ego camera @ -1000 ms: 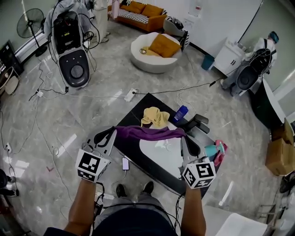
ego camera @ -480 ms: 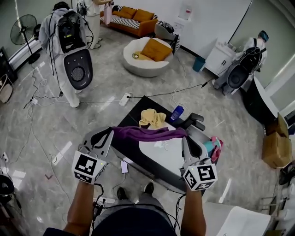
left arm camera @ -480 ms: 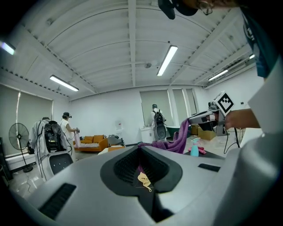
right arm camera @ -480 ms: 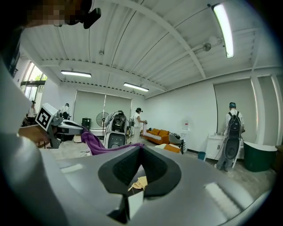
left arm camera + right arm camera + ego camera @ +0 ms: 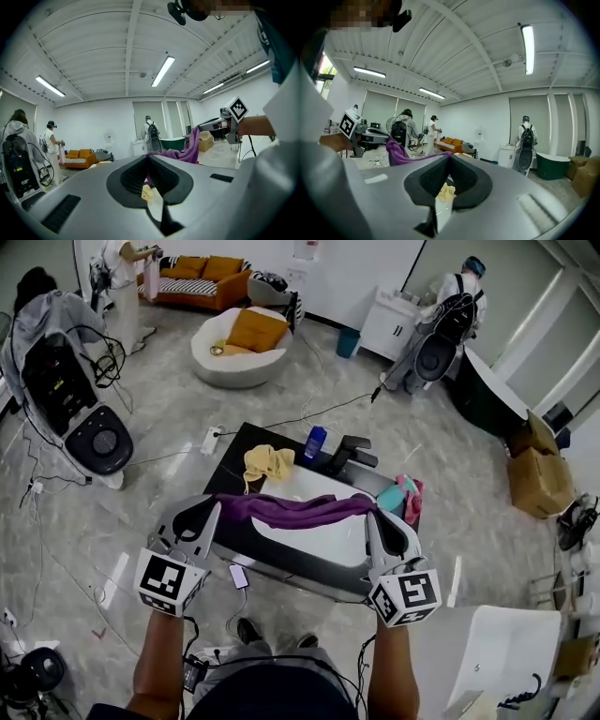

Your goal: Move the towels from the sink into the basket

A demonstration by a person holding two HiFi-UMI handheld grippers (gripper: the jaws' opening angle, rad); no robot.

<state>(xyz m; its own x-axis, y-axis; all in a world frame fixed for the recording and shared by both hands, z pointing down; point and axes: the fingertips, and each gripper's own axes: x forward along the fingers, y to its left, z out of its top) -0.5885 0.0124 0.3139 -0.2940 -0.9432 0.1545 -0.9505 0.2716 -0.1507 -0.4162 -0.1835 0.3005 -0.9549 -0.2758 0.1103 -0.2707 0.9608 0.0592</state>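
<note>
Left tool [image 5: 218,507], low in the left half of the head view, is clamped tight on one end of the purple towel [image 5: 298,511]. Its own camera agrees: the jaws are closed down narrow, with purple cloth running out from the tips toward the other hand. The towel stretches across the middle of the frame like a banner, lifted clear above the white sink [image 5: 309,542]. At its far end the right tool [image 5: 371,514] is pinched shut on the other corner, jaws together in its own view too.

So where are we? I'd call it the carry stage for this one: the towel is out of the sink and held in the air between both tools, but not delivered anywhere. More looks left to do. A yellow towel [image 5: 267,463] sits bunched on the dark table [image 5: 228,472] at the sink's upper left corner, and a teal and pink bundle of cloth [image 5: 403,496] lies at the table's right edge, past the black faucet [image 5: 347,456].

Now the tricky part: I can't pick out the basket at all. A white tub [image 5: 492,657] shows at lower right, cut off by the frame edge, and whether that's the target I can't say. The stretched towel covers a strip of the basin, so anything beneath it is hidden. Both gripper views look up toward the ceiling, showing little of the table. A yellow scrap shows low in the gap between each pair of jaws; I can't tell what it belongs to.
</note>
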